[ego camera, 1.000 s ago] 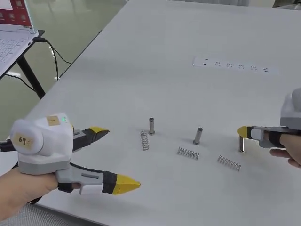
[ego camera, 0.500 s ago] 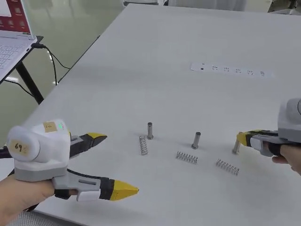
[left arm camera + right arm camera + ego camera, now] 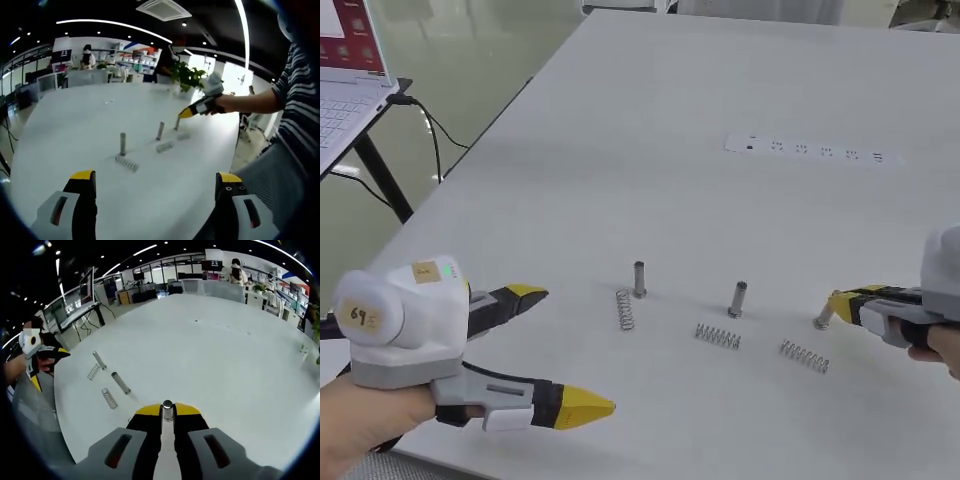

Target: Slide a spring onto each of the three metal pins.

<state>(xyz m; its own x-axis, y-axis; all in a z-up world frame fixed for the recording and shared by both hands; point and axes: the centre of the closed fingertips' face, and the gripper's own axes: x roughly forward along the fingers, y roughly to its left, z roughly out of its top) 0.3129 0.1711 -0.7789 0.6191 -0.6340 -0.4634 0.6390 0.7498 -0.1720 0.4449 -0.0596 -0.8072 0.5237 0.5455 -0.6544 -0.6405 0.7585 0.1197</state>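
Head view: three pins on white table, none w/ a spring on yet. Left pin and mid pin stand upright, each w/ a coil lying just beside its base: left spring, mid spring. Right pin is tilted, nipped near its top by R gripper; can't tell if its base touches the table. Right spring lies near it, apart. L gripper hovers low at near left, well off the parts. Left gripper view: L jaws wide apart, nothing btwn them; pins and springs lie ahead, R gripper beyond on the far pin. Right gripper view: R jaws clamped on right pin, its round end showing btwn the yellow tips; the other pins off to the left. Judgement: first pin in hand, zero of three done. Nxt prob calls for L gripper to take right spring by one end, line its bore w/ the pin's free end and slide it on; thin coil, so light grip.
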